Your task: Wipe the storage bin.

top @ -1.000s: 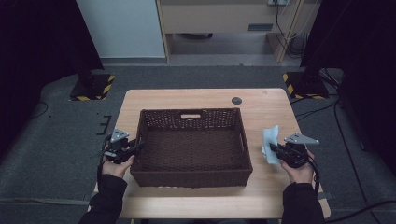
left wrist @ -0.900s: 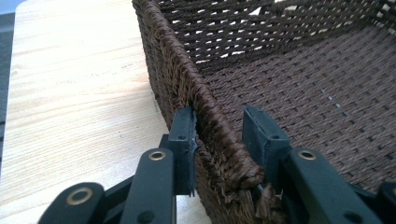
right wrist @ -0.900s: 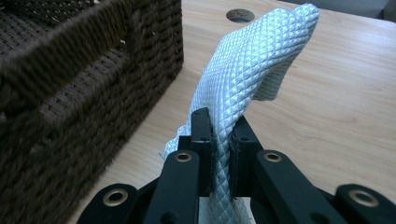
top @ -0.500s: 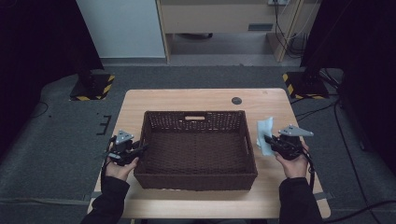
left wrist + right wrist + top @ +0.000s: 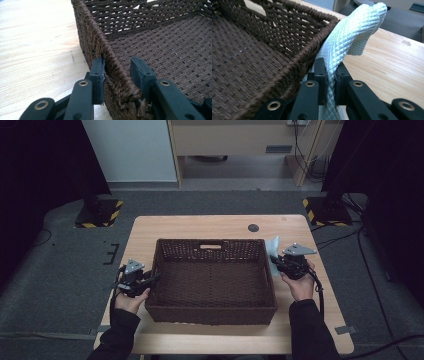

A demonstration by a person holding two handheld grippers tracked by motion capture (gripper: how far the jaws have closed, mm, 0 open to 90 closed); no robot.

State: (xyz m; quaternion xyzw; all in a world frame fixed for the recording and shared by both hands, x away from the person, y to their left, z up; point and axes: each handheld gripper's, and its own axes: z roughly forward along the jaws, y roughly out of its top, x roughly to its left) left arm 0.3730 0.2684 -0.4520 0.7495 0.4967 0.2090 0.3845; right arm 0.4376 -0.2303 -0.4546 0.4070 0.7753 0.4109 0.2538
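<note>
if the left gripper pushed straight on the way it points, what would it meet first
Probably the basket wall itself: the left gripper already straddles the woven rim, which runs on ahead between its jaws.

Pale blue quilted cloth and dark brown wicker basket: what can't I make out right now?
- Pale blue quilted cloth: its lower end, right gripper view, cut off by the bottom edge behind the fingers.
- Dark brown wicker basket: whether the inner finger touches the rim, left gripper view.
- Small dark round object on the table: too small, high view.

1. The big brown basket fills the middle of the table; its tall walls block the way across.
2. Bare wood stays free behind the basket, except a small dark disc.
</note>
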